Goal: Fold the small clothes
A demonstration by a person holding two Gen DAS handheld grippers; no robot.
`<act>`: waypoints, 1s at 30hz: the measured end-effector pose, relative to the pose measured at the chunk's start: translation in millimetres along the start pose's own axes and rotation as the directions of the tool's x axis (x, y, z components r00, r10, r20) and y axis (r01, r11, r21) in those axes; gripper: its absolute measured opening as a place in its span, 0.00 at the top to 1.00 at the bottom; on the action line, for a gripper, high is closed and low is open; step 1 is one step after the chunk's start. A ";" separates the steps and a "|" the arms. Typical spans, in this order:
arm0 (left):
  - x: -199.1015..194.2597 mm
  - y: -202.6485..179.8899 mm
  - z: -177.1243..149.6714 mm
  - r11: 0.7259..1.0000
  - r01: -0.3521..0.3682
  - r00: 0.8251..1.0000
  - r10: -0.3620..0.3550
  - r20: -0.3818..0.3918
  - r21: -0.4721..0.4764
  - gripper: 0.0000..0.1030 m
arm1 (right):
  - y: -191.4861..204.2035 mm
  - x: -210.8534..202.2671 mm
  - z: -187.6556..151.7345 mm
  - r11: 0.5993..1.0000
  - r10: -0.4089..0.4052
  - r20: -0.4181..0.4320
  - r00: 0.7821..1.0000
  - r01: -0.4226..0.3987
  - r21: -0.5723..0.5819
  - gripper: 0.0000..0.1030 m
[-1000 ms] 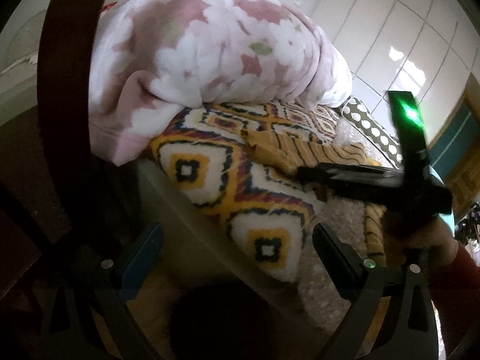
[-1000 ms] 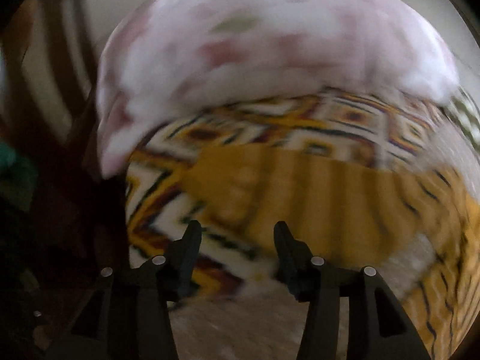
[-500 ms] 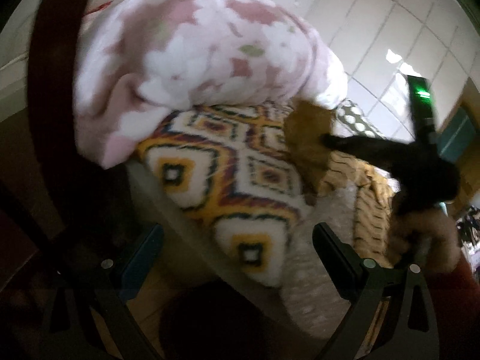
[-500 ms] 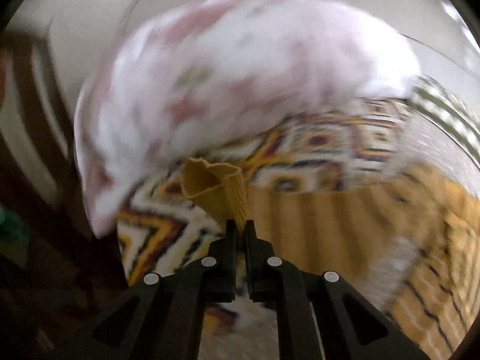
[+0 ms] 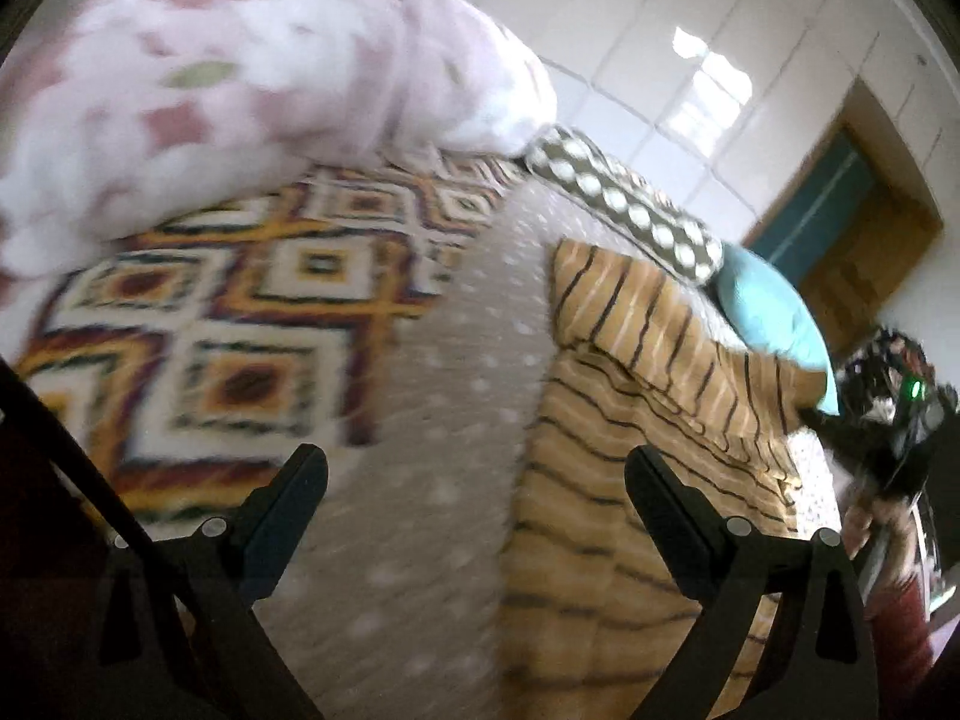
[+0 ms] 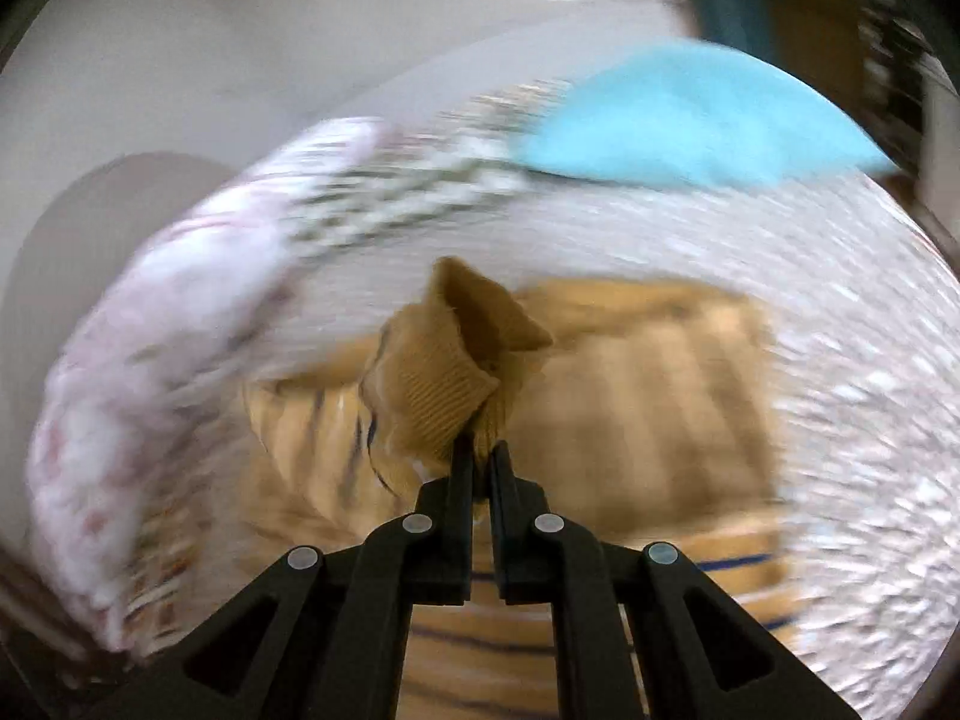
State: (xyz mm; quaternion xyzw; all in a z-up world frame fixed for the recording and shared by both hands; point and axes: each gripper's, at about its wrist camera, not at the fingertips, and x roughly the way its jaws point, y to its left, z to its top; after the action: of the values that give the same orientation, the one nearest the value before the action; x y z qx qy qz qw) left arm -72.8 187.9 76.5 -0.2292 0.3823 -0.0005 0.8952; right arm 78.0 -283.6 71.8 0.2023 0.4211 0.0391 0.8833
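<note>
A mustard-yellow garment with thin dark stripes (image 5: 624, 420) lies on the bed, one part folded over itself. My left gripper (image 5: 477, 480) is open and empty, held above the bedsheet just left of the garment. My right gripper (image 6: 480, 459) is shut on the garment's ribbed cuff (image 6: 444, 384) and holds it lifted over the rest of the garment (image 6: 648, 396). The right gripper also shows at the far right of the left wrist view (image 5: 840, 426), at the garment's edge. Both views are blurred.
A pink floral blanket (image 5: 252, 78) is heaped at the bed's far left on a diamond-patterned blanket (image 5: 240, 324). A dotted cushion (image 5: 630, 204) and a light blue pillow (image 5: 774, 312) lie behind the garment. A tiled wall and wooden door stand beyond.
My right gripper closed on the cuff and carried it rightward across the garment. My left gripper swung right, from the bed's edge to over the sheet.
</note>
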 end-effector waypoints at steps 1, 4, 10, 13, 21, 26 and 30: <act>11.8 -9.0 4.4 1.000 0.012 1.000 -0.012 -0.016 0.009 0.04 | -22.7 7.3 -2.2 0.999 -0.036 -0.014 0.999 0.036 0.029 0.94; 50.3 -43.4 20.1 0.998 0.031 0.997 -0.027 -0.070 0.059 0.04 | -60.9 17.8 -11.4 0.994 -0.024 -0.045 0.999 0.029 0.104 0.94; 133.2 -107.1 57.2 0.981 0.006 0.994 0.016 -0.108 0.193 0.04 | -77.9 33.5 -19.6 0.995 0.020 -0.069 0.997 -0.013 0.102 0.94; 176.6 -123.9 69.8 0.977 -0.007 0.987 0.041 -0.156 0.215 0.08 | -80.0 43.4 -26.6 0.996 0.031 -0.069 0.997 -0.025 0.091 0.94; 229.0 -119.6 79.2 0.979 -0.060 0.965 0.107 -0.241 0.196 0.59 | -91.9 50.5 -31.2 0.989 0.100 -0.027 0.995 -0.096 0.111 0.93; 205.8 -103.7 84.8 0.981 -0.086 0.970 0.122 -0.210 0.173 0.63 | -105.4 53.0 -33.5 0.965 0.183 -0.013 0.983 -0.177 0.191 0.93; 161.4 -105.9 88.1 0.946 -0.197 0.966 0.233 -0.115 0.259 0.63 | -115.3 34.6 -27.1 0.948 0.203 -0.033 0.979 -0.188 0.258 0.83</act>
State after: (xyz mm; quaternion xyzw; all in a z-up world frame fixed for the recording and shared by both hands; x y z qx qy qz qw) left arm 120.2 100.9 62.6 -0.0729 0.4656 0.0333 0.8813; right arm 68.0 -372.1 -13.6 0.3530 0.4264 0.0783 0.8291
